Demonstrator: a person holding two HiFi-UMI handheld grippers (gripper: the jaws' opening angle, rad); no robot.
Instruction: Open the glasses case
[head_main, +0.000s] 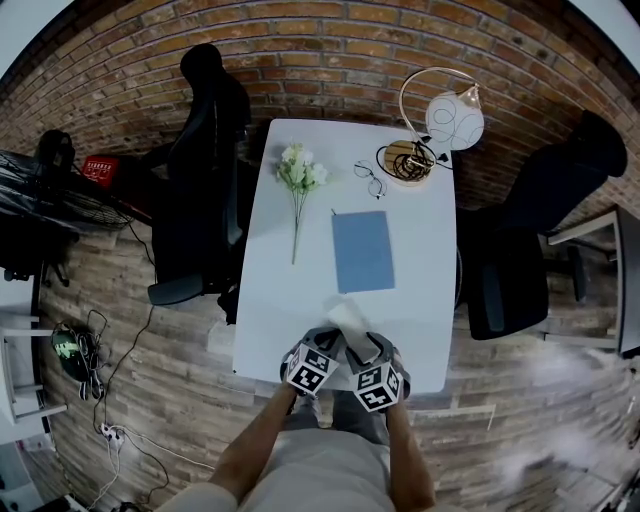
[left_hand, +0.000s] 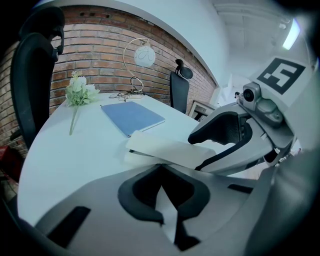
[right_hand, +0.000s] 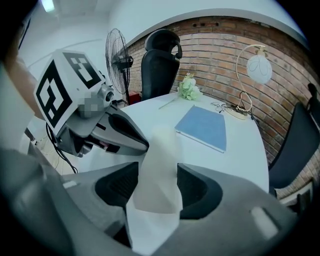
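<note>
The white glasses case (head_main: 349, 318) sits at the near edge of the white table (head_main: 275, 300), between both grippers. My left gripper (left_hand: 161, 170) has its jaws closed together on the case's near end, and white shows in the gap behind the tips. In the left gripper view the case (left_hand: 170, 149) shows a long upper flap raised a little over a lower part. My right gripper (right_hand: 157, 177) stands wide around the case (right_hand: 156, 170), with a pad against each side. In the head view the left gripper (head_main: 322, 348) and the right gripper (head_main: 368, 352) sit side by side.
A blue notebook (head_main: 363, 250) lies mid-table beyond the case. White flowers (head_main: 301, 172), a pair of glasses (head_main: 369, 178) and a desk lamp (head_main: 452, 118) stand at the far end. Black office chairs (head_main: 205, 170) (head_main: 545, 215) flank the table, and a fan (right_hand: 116, 52) stands to the left.
</note>
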